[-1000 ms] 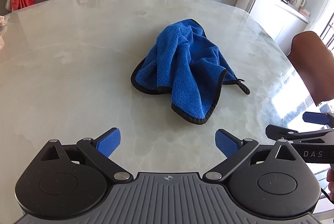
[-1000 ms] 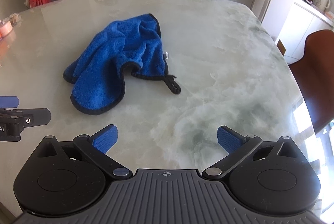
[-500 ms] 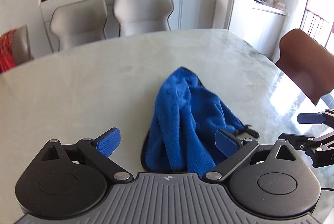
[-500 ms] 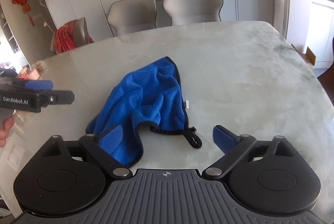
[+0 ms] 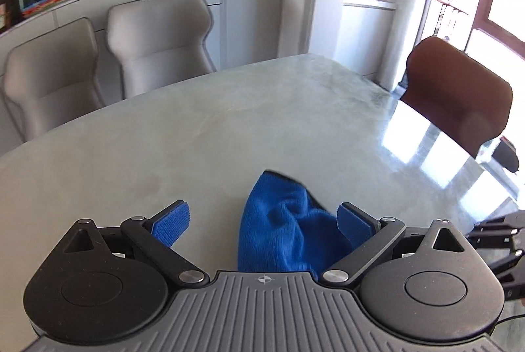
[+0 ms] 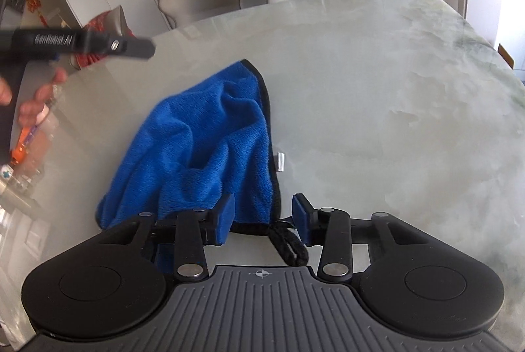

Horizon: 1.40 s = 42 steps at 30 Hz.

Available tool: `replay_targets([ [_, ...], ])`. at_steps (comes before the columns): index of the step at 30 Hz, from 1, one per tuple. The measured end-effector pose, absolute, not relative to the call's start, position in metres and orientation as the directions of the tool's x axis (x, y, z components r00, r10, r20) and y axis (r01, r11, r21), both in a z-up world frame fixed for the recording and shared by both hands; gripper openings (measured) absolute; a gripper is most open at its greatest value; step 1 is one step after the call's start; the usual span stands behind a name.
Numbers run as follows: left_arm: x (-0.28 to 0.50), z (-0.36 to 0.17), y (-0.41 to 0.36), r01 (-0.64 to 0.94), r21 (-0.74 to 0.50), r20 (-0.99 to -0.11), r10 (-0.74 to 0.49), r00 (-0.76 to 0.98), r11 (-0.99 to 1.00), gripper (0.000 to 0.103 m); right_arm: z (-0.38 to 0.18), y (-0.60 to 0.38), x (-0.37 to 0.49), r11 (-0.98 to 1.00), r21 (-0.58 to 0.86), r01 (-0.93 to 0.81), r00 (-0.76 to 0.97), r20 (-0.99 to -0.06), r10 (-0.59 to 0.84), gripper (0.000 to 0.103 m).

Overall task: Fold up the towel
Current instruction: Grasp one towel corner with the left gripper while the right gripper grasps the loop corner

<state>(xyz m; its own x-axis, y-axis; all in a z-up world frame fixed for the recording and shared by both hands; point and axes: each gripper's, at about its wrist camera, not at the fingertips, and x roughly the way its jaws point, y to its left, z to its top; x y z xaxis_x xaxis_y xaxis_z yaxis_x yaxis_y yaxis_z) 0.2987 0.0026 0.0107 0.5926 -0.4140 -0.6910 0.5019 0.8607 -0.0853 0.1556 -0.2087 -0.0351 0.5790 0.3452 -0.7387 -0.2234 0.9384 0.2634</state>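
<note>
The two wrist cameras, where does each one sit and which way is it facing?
Left wrist: on the left tool, wide open, low over the towel, facing two grey chairs.
Right wrist: on the right tool, part closed around the towel's black-edged corner; the person's left hand shows.
Shared: towel, table, grey chairs.

The towel (image 6: 210, 135) is bright blue with a black hem and a black loop (image 6: 290, 245). The surface (image 6: 377, 96) is pale grey-green marble, cloud-veined. Each gripper (image 5: 262, 222) (image 6: 262, 216) is black with blue pads. One chair (image 5: 459, 96) is brown.
</note>
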Motion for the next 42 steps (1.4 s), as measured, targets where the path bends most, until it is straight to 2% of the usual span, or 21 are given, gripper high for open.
replay_targets([
  [3, 0.324, -0.001, -0.002, 0.571, -0.109, -0.676, -0.482, 0.557, 0.814, 0.092, -0.042, -0.210, 0.161, 0.941, 0.264, -0.213, 0.573, -0.746, 0.339, 0.039],
  [7, 0.353, -0.019, -0.013, 0.662, -0.110, -0.681, -0.541, 0.493, 0.741, 0.092, -0.050, -0.207, 0.162, 0.945, 0.249, -0.211, 0.574, -0.751, 0.326, 0.039],
  [14, 0.386, -0.058, -0.030, 0.723, -0.130, -0.761, -0.536, 0.366, 0.679, 0.091, -0.058, -0.200, 0.159, 0.950, 0.229, -0.214, 0.582, -0.751, 0.312, 0.039],
  [18, 0.393, -0.073, -0.037, 0.729, -0.168, -0.771, -0.550, 0.323, 0.664, 0.090, -0.060, -0.198, 0.160, 0.949, 0.227, -0.217, 0.590, -0.744, 0.313, 0.039],
  [20, 0.393, -0.078, -0.041, 0.737, -0.169, -0.774, -0.551, 0.311, 0.654, 0.086, -0.059, -0.194, 0.161, 0.945, 0.224, -0.240, 0.590, -0.739, 0.325, 0.037],
  [23, 0.391, -0.089, -0.051, 0.763, -0.158, -0.796, -0.538, 0.277, 0.627, 0.074, -0.061, -0.187, 0.160, 0.934, 0.203, -0.294, 0.587, -0.733, 0.344, 0.027],
  [25, 0.388, -0.096, -0.057, 0.777, -0.134, -0.815, -0.515, 0.266, 0.615, 0.063, -0.062, -0.184, 0.160, 0.927, 0.201, -0.315, 0.582, -0.731, 0.356, 0.011],
  [26, 0.387, -0.098, -0.058, 0.783, -0.114, -0.819, -0.504, 0.275, 0.612, 0.060, -0.062, -0.184, 0.159, 0.925, 0.201, -0.322, 0.580, -0.730, 0.361, 0.010],
  [28, 0.384, -0.099, -0.059, 0.788, -0.081, -0.819, -0.491, 0.296, 0.611, 0.041, -0.054, -0.187, 0.158, 0.928, 0.181, -0.325, 0.602, -0.717, 0.351, 0.008],
  [29, 0.386, -0.098, -0.057, 0.779, -0.101, -0.818, -0.497, 0.290, 0.619, 0.033, -0.050, -0.189, 0.157, 0.931, 0.167, -0.326, 0.616, -0.709, 0.343, 0.008],
  [30, 0.386, -0.094, -0.052, 0.762, -0.132, -0.812, -0.510, 0.283, 0.634, 0.020, -0.045, -0.191, 0.157, 0.933, 0.153, -0.326, 0.630, -0.700, 0.335, 0.008],
  [31, 0.385, -0.090, -0.048, 0.750, -0.151, -0.805, -0.520, 0.284, 0.644, 0.015, -0.040, -0.193, 0.156, 0.935, 0.139, -0.326, 0.644, -0.691, 0.328, 0.008],
  [37, 0.344, -0.048, -0.019, 0.691, -0.111, -0.740, -0.523, 0.422, 0.714, 0.013, 0.006, -0.206, 0.150, 0.934, 0.015, -0.357, 0.724, -0.628, 0.286, 0.007],
  [42, 0.278, 0.002, 0.007, 0.611, -0.096, -0.674, -0.503, 0.541, 0.786, 0.013, 0.044, -0.208, 0.132, 0.916, -0.072, -0.394, 0.777, -0.558, 0.290, 0.007],
])
